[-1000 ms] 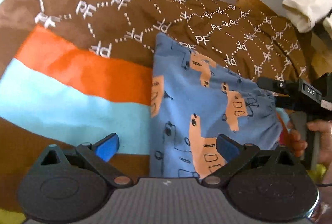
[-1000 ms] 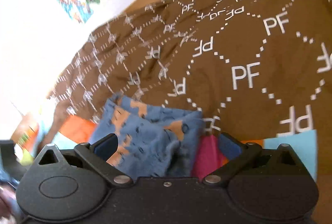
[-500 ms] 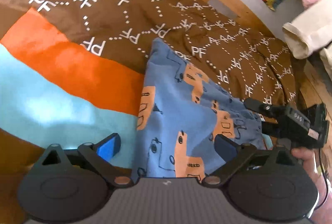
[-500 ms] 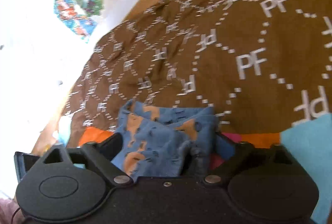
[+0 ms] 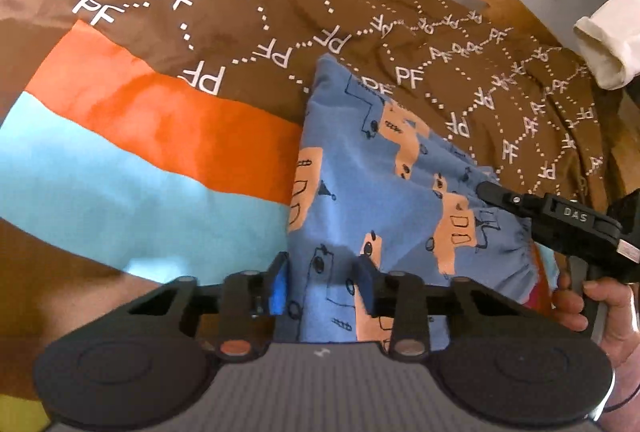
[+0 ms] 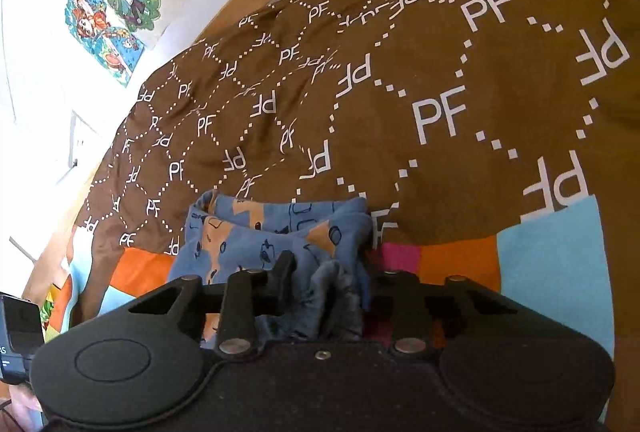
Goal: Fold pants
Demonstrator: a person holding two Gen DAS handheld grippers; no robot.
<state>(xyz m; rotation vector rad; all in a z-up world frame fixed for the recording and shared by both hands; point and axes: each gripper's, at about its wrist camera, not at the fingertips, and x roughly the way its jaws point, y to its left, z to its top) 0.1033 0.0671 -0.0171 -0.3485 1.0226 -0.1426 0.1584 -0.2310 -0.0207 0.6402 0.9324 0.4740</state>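
On a bed covered by a brown duvet [image 5: 248, 32] printed with white "PF" lettering and bands of orange and light blue, a small pair of blue pants [image 5: 384, 188] patterned with orange vehicles lies at centre right of the left wrist view, already folded at least once into a compact panel. At the bottom centre of that frame the left gripper [image 5: 320, 284] has its blue-padded fingers drawn close around the near edge of the pants, seemingly pinching it. At the right edge, the right gripper [image 5: 552, 220], held in a hand [image 5: 588, 308], reaches the gathered waistband. In the right wrist view, bunched blue fabric [image 6: 280, 244] fills the narrow space between the right gripper's fingers, so it looks clamped on the cloth, though the far finger is hidden by folds. The step in hand appears to be gripping both ends for another fold. Next, both ends likely need lifting together and carrying toward the far edge, kept level so the layers stay aligned.
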